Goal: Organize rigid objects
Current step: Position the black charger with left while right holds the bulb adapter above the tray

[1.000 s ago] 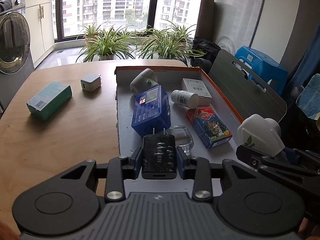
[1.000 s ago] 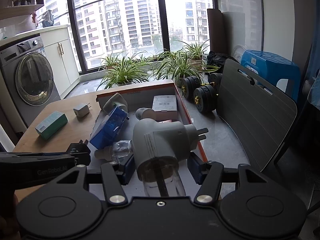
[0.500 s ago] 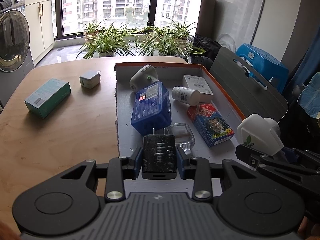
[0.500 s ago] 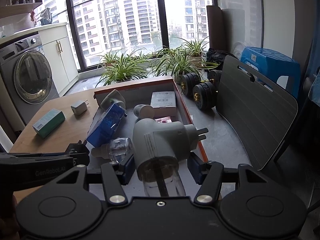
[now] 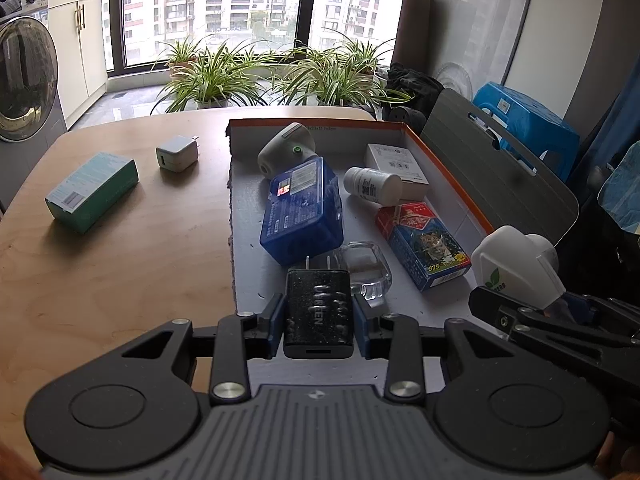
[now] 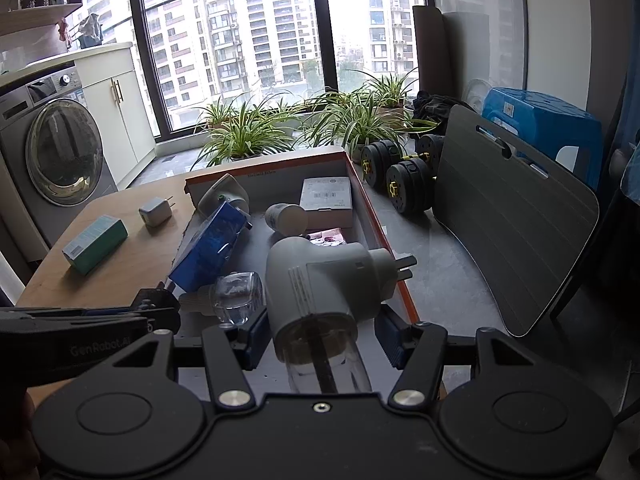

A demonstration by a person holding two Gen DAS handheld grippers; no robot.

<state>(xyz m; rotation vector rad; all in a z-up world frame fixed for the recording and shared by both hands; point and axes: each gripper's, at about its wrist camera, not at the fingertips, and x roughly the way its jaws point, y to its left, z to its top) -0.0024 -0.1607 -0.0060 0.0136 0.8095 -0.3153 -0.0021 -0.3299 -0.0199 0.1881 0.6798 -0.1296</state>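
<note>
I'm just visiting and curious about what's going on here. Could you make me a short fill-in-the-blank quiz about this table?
1. The left gripper is shut on a ___ charger.
2. The right gripper holds a white plug-in device above the ___-rimmed box.
3. The teal box lies on the wooden ___.

Missing words: black; orange; table

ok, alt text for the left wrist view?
Left gripper holds a black charger over an open box of small items on a wooden table. A teal carton and white charger lie outside it.
</note>
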